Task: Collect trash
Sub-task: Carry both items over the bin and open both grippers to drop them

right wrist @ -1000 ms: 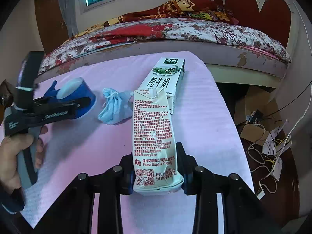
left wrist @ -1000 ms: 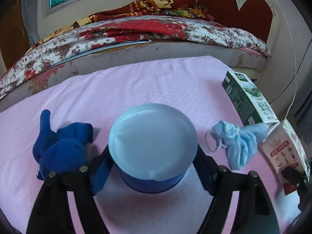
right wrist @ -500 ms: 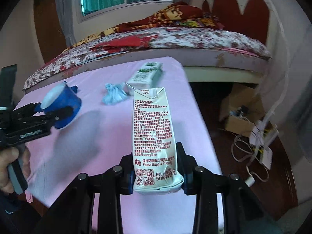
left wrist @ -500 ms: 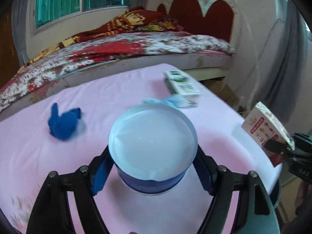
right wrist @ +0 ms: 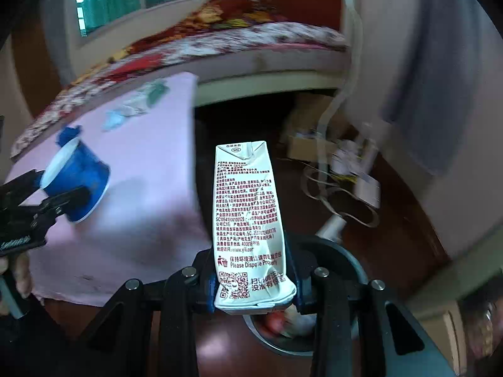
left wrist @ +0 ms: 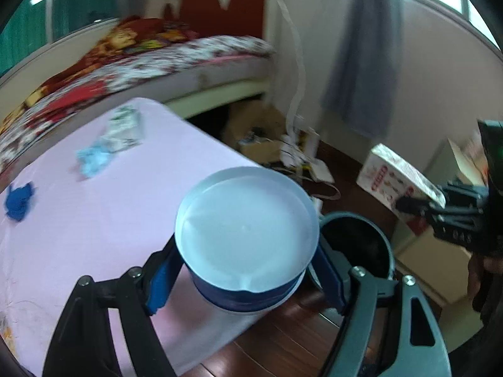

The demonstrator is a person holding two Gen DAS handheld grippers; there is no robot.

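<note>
Carrying trash binward: left gripper (left wrist: 248, 270) clenched on blue cup (left wrist: 246, 235) beside the bin (left wrist: 385, 245). Right gripper (right wrist: 251, 278) clamped on milk carton (right wrist: 248, 216) above that bin, ready for dropping.

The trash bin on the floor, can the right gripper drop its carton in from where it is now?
Probably yes. The right gripper holds the milk carton right above the trash bin, whose open mouth shows below the jaws with nothing covering it.

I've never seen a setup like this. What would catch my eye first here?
Probably the blue cup, clamped in the left gripper at the pink table's edge. Next, the crumpled carton pinched in the right gripper, above a round bin on the floor with trash already inside.
</note>
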